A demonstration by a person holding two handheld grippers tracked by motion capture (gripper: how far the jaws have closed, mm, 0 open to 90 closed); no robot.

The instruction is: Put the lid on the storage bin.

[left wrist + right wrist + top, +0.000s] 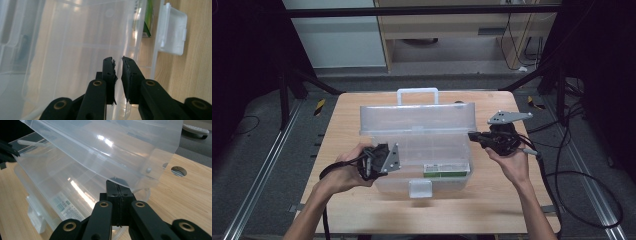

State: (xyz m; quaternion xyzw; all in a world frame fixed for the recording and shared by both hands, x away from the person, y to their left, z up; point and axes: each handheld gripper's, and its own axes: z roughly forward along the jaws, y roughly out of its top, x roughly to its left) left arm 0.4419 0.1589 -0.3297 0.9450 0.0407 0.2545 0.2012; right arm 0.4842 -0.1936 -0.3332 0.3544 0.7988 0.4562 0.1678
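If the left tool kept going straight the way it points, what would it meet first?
Most likely the clear plastic box: the left tool points at the box's see-through wall just ahead, jaws slightly apart with nothing between them. Depth is hard to judge.

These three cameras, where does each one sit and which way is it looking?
High view: above the person's side, looking forward and down on the table; forearms and both grippers show.
Left gripper view: rides the left gripper, facing the clear box; jaws slightly apart.
Right gripper view: rides the right gripper, under the lid; jaws shut.
All share the box.
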